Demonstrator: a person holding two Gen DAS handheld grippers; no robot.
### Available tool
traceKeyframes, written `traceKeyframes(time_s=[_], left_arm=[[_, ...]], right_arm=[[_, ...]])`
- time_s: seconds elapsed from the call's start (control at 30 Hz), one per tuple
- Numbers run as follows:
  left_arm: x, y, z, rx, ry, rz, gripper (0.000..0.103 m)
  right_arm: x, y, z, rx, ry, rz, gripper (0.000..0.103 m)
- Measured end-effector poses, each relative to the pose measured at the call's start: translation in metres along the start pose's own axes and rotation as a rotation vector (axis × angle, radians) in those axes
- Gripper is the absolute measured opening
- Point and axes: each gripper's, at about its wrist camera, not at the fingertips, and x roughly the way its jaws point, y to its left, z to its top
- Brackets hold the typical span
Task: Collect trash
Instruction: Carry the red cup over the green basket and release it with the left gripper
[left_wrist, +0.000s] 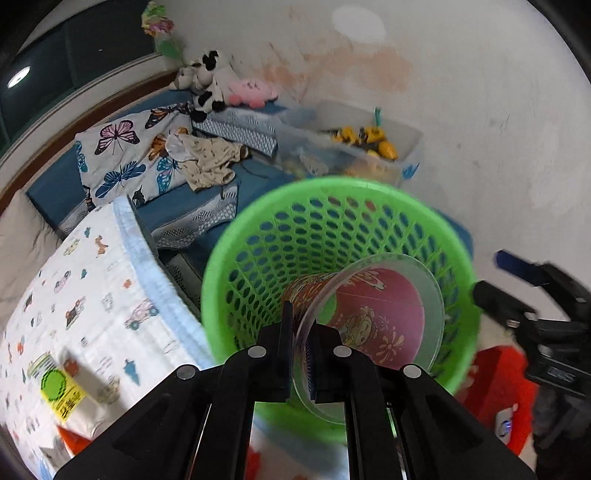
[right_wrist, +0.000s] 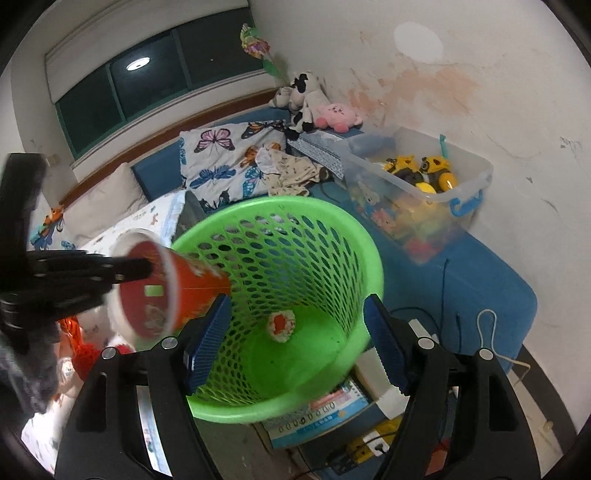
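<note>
Left gripper (left_wrist: 300, 354) pinched the paper cup (left_wrist: 373, 314) by its rim, tipped over the green basket (left_wrist: 229, 258) for dropping; right gripper (right_wrist: 295, 347) hung empty, jaws apart, clearing room

Left wrist fisheye: looking steeply down along its fingers, very close to the green mesh basket (left_wrist: 332, 258), rim filling mid-frame. Right wrist fisheye: angled down from slightly farther back, straight into the same basket (right_wrist: 295, 229). Shared in upper frame: bed, plush toys, clear toy bin, stained wall.
</note>
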Motion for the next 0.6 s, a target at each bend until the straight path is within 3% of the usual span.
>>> traceKeyframes(time_s=[0.27, 0.6], left_arm=[[0.060, -0.023, 0.005, 0.064, 0.134, 0.024, 0.006], [0.114, -0.032, 0.002, 0.067, 0.322, 0.063, 0.007]], right_arm=[[-0.006, -0.016, -0.007, 0.037, -0.022, -0.014, 0.074], [-0.012, -0.025, -0.010, 0.044, -0.047, -0.050, 0.074]])
